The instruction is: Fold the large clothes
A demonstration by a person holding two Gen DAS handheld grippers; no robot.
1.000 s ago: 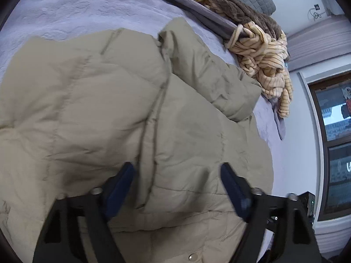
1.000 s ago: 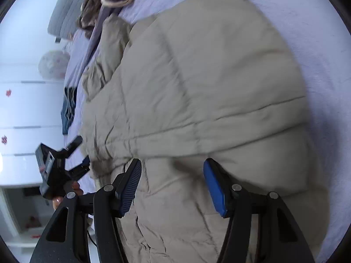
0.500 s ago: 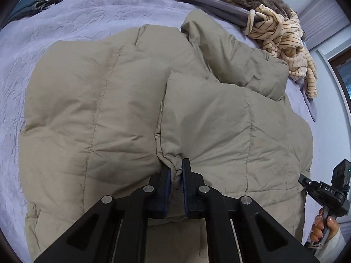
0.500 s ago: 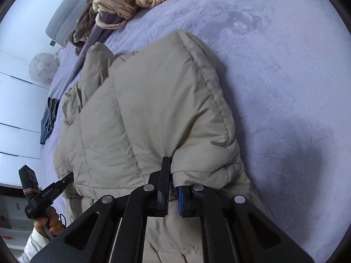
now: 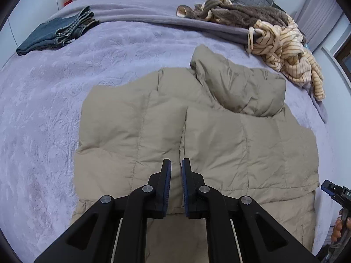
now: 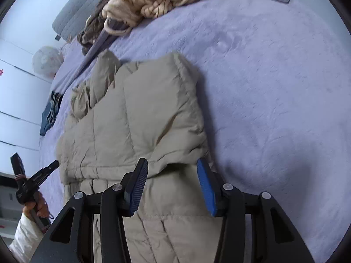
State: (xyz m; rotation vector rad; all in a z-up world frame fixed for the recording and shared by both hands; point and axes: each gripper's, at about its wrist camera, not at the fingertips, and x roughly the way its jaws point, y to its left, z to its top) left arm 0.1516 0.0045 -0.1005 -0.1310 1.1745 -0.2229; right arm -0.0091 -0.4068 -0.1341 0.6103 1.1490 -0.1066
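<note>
Left wrist view, scanning left to right. Folded jeans point(image 5: 59, 34) lie at 10 o'clock on the lavender bedspread point(image 5: 43, 114). The beige puffer jacket point(image 5: 136, 122) fills the centre, flat on the bedspread, its right panel folded in over the body and the hood point(image 5: 241, 87) bunched toward 1 o'clock. A pile of striped and brown knitwear point(image 5: 280, 43) sits at 2 o'clock, near the hood but apart from it.

Your left gripper point(image 5: 176, 168) hangs over the jacket's lower middle, at 6 o'clock: fingers drawn nearly together, only a thin slit between the blue pads, no fabric pinched in it (the front seam runs just beyond the tips).

Right wrist view. At 8 o'clock, your left hand point(image 6: 36, 206) grips its tool handle. Your right gripper point(image 6: 172, 171) sits over the jacket's folded corner; its jaws have just been opening and stand moderately apart. A lip of fabric droops between the fingers; the pads do not press on it. Bare bedspread runs from 1 to 5 o'clock.
</note>
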